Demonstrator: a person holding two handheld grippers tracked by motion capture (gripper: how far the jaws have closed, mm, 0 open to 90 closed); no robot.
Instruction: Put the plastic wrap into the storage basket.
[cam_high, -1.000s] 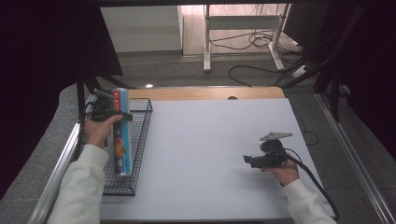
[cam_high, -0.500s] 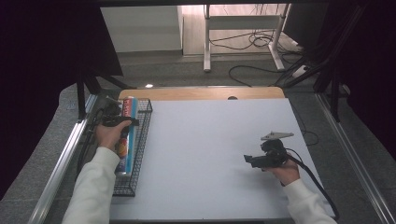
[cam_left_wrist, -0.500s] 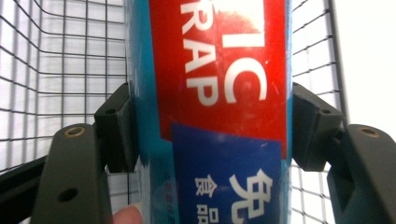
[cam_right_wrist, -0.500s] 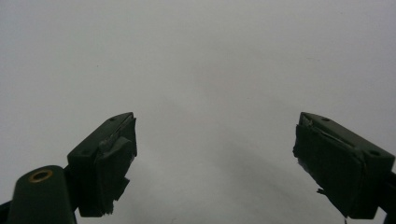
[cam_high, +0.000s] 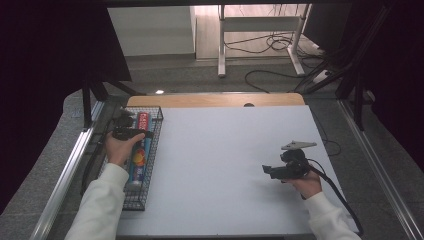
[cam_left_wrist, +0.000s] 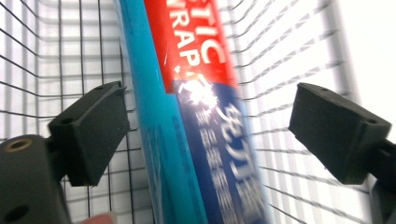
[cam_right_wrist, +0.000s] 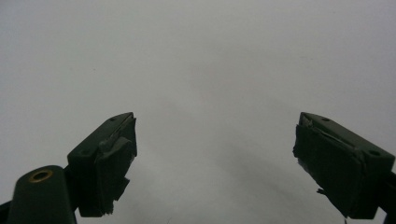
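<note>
A long blue and red box of plastic wrap (cam_high: 140, 150) lies lengthwise in the black wire basket (cam_high: 150, 170) at the table's left edge. My left gripper (cam_high: 131, 133) hovers over the box's far half; its jaws have just been opening. In the left gripper view the box (cam_left_wrist: 201, 130) runs between the two pads (cam_left_wrist: 93, 130) with a gap on either side, so nothing presses on it. My right gripper (cam_high: 272, 171) rests low over the white table at the right, jaws wide apart and empty (cam_right_wrist: 215, 163).
The white tabletop (cam_high: 225, 165) spreads between the basket and the right hand. A wooden strip (cam_high: 215, 100) borders the far edge. Metal rails (cam_high: 65, 175) run along both sides, and cables lie on the floor beyond.
The left hand lowered the box from a raised tilt into the basket, where it now lies flat, and moved slightly right. The right hand kept still.
</note>
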